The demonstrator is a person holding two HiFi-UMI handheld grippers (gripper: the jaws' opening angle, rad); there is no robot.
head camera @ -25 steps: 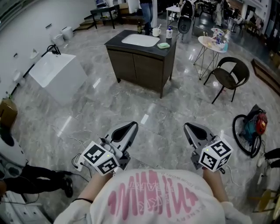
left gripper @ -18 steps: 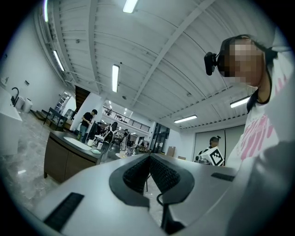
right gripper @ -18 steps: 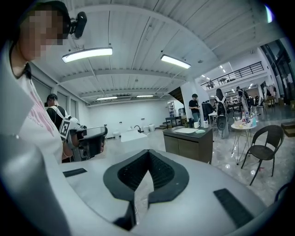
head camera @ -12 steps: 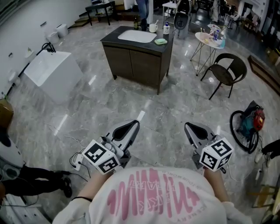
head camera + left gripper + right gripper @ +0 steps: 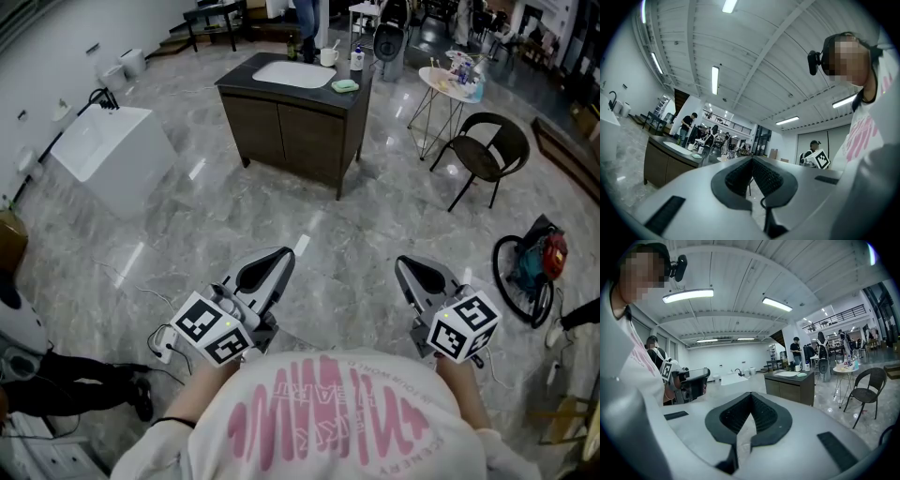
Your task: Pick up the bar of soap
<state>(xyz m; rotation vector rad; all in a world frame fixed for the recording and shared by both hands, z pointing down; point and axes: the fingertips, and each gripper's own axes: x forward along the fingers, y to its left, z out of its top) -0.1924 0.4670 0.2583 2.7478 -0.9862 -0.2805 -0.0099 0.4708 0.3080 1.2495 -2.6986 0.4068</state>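
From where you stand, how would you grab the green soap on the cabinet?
Probably from above, pinching across its shorter width: the soap lies flat and low on the cabinet top, so only its side edges give jaws something to catch. Far off, so a guess.

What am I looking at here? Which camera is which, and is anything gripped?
There is no robot here: a person holds a two-jaw claw in each hand. The head view comes from a camera on the person's head, looking down at the left claw and the right claw above a marble floor. The other two pictures come from cameras riding on each claw, looking along its jaws. In both, the jaws are together with nothing between them. Across the floor stands a dark cabinet with a sink. On its top lie a pale green piece, probably the soap, a mug and a bottle. Nothing is held.
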